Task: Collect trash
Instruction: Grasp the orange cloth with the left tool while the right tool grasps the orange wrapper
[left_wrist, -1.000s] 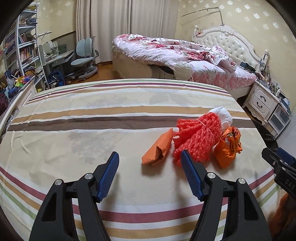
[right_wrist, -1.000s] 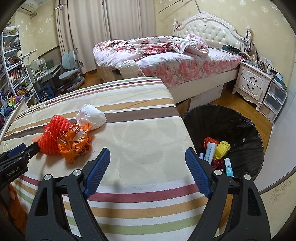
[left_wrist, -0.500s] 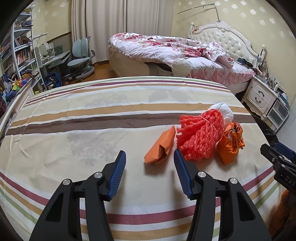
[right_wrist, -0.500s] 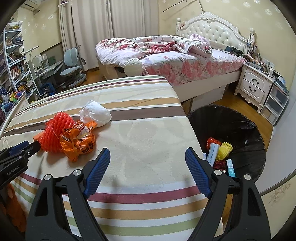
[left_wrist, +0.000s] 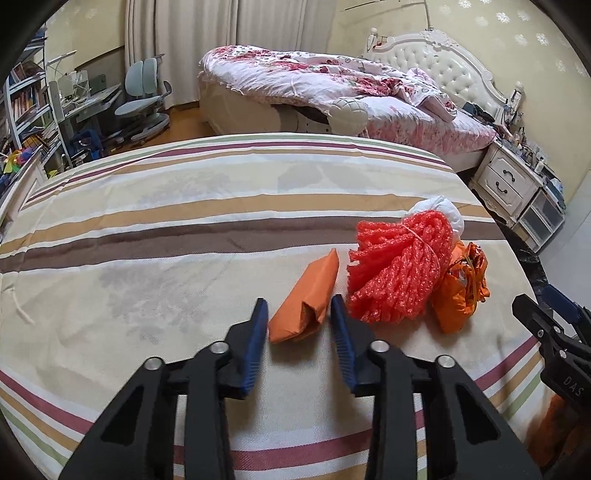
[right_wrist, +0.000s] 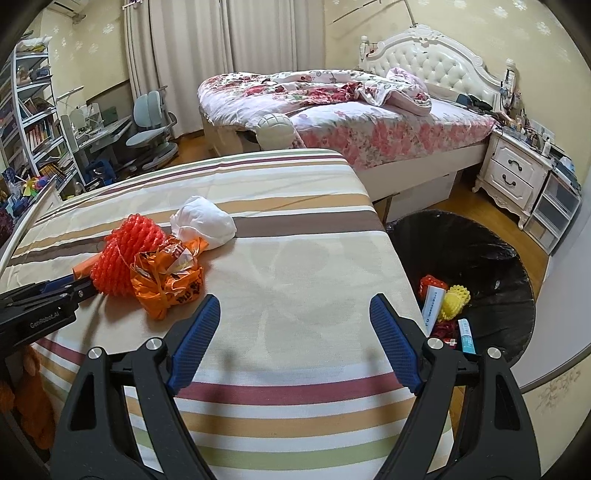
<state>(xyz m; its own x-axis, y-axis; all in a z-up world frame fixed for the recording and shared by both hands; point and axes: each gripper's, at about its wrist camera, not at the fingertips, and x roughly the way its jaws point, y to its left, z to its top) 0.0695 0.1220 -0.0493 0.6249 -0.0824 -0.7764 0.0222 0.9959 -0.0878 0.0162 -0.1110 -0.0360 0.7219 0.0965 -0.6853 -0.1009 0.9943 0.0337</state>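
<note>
**Left tongs closing in on the folded orange wrapper**

Your left tongs (left_wrist: 299, 314) have just been closing: a second ago the blue pads stood wide, and now they bracket the near end of the folded orange wrapper (left_wrist: 308, 295), one pad at its 9 o'clock side and one at its 3 o'clock. The pads look just beside the wrapper rather than pressing on it, so treat it as not yet gripped. It still lies flat on the striped tabletop (left_wrist: 147, 229).

From the wrapper outward, the red foam net (left_wrist: 399, 266) sits at about 2 o'clock, just beside it. The crumpled orange plastic bag (left_wrist: 460, 291) touches the net's far right side, and a white wad (left_wrist: 443, 210) peeks out behind the net at 1 o'clock.

Your right tongs (right_wrist: 295, 339) hang apart and empty over bare cloth, with the same pile at their 10 o'clock. The black-lined trash bin (right_wrist: 480, 258) stands on the floor at their 2 o'clock, already holding several pieces.

So the pick is close. A little more squeeze should seat the wrapper, then carry it rightward to the bin. Three items would remain.
</note>
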